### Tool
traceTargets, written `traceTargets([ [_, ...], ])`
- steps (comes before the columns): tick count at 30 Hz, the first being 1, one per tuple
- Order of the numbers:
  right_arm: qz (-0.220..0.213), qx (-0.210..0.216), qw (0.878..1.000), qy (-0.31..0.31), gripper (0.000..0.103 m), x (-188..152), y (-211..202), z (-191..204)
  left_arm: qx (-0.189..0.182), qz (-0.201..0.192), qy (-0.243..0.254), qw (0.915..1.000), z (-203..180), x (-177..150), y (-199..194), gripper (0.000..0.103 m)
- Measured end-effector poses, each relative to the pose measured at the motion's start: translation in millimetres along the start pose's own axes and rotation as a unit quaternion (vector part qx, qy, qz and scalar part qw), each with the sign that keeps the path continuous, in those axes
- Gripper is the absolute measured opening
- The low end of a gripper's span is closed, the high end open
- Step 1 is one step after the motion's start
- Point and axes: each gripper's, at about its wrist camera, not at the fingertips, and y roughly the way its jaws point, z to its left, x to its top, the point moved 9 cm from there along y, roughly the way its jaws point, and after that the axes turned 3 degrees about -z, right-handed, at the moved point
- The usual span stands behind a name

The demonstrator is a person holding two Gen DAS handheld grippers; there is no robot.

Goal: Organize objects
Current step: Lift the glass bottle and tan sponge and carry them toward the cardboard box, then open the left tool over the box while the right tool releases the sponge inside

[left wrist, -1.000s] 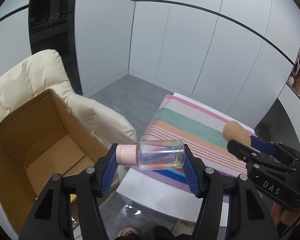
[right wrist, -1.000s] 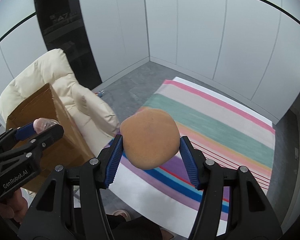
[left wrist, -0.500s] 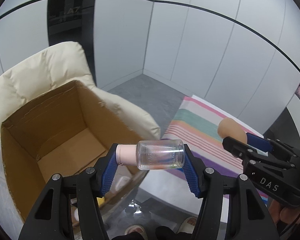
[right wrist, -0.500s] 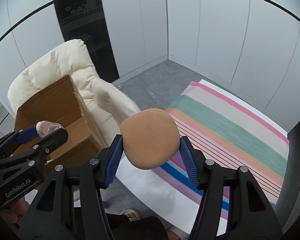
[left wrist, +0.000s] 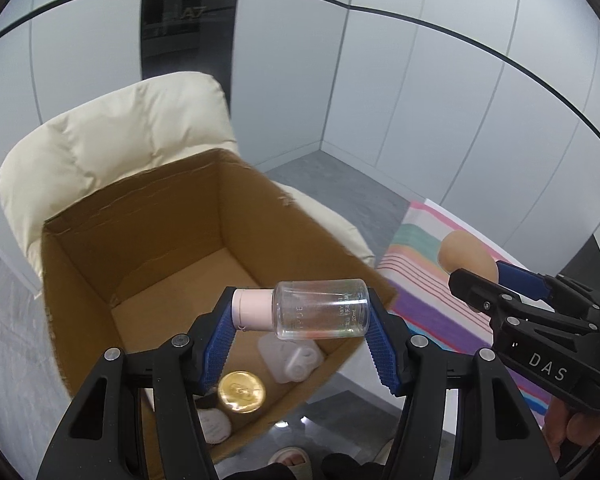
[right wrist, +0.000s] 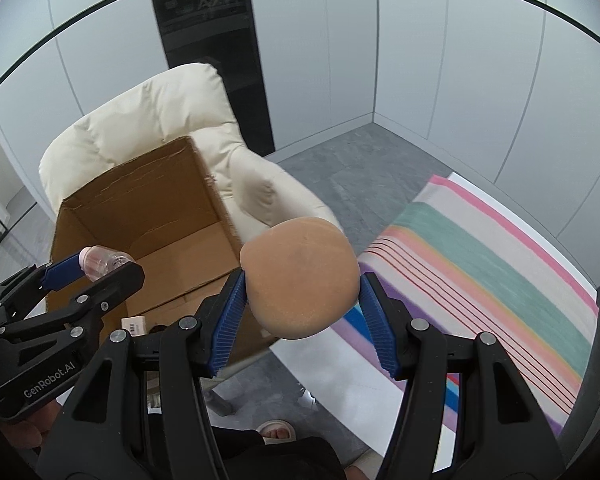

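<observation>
A clear small bottle [left wrist: 320, 308] with a pink cap lies sideways between the blue pads of my left gripper [left wrist: 304, 312], which is shut on it above the near part of an open cardboard box [left wrist: 139, 240]. My right gripper [right wrist: 300, 280] is shut on a tan rounded sponge [right wrist: 300, 276], held just right of the box [right wrist: 139, 216]. In the right wrist view the left gripper [right wrist: 95, 268] with the bottle [right wrist: 103, 260] shows over the box. In the left wrist view the right gripper [left wrist: 480, 268] and the sponge [left wrist: 464, 252] show at the right.
The box stands on a cream padded armchair [left wrist: 111, 140]. Inside it lie a gold-lidded jar [left wrist: 241, 392], a white plastic case [left wrist: 291, 360] and a round white item [left wrist: 213, 424]. A striped rug [right wrist: 480, 272] covers the grey floor at the right. A person's slippered foot [right wrist: 275, 430] is below.
Both grippers have swung left toward the armchair with their loads. The box has come under the left gripper, and its contents have come into view.
</observation>
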Motion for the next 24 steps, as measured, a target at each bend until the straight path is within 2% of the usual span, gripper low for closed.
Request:
traceTargets([
  [13, 0.005, 0.04, 0.998, -0.046, 0.06, 5.2, 13.4, 71.2, 0.041, 0.002, -0.032, 0.9986, 62.9, -14.4, -9.6, 0.062],
  [15, 0.008, 0.046, 0.998, -0.052, 0.06, 4.8, 16.1, 81.8, 0.053, -0.001, -0.036, 0.998, 73.7, -16.5, -12.4, 0.068],
  [17, 0.009, 0.052, 0.997, -0.058, 0.06, 5.1, 17.9, 92.2, 0.08, -0.006, -0.04, 0.996, 87.3, -18.6, -15.7, 0.095],
  [18, 0.009, 0.049, 0.997, -0.062, 0.06, 5.3, 19.0, 96.9, 0.098, -0.008, -0.044, 0.9942, 93.5, -19.9, -18.6, 0.1],
  [19, 0.01, 0.047, 0.997, -0.065, 0.06, 5.5, 20.6, 99.8, 0.11, -0.011, -0.05, 0.9926, 100.2, -21.3, -21.4, 0.103],
  [22, 0.018, 0.052, 0.997, -0.062, 0.06, 5.0, 26.0, 110.4, 0.095, -0.002, -0.062, 0.9936, 110.3, -26.8, -24.7, 0.103],
  [24, 0.022, 0.057, 0.996, -0.063, 0.06, 5.0, 29.2, 117.8, 0.098, -0.002, -0.067, 0.9929, 116.7, -29.6, -28.5, 0.103],
])
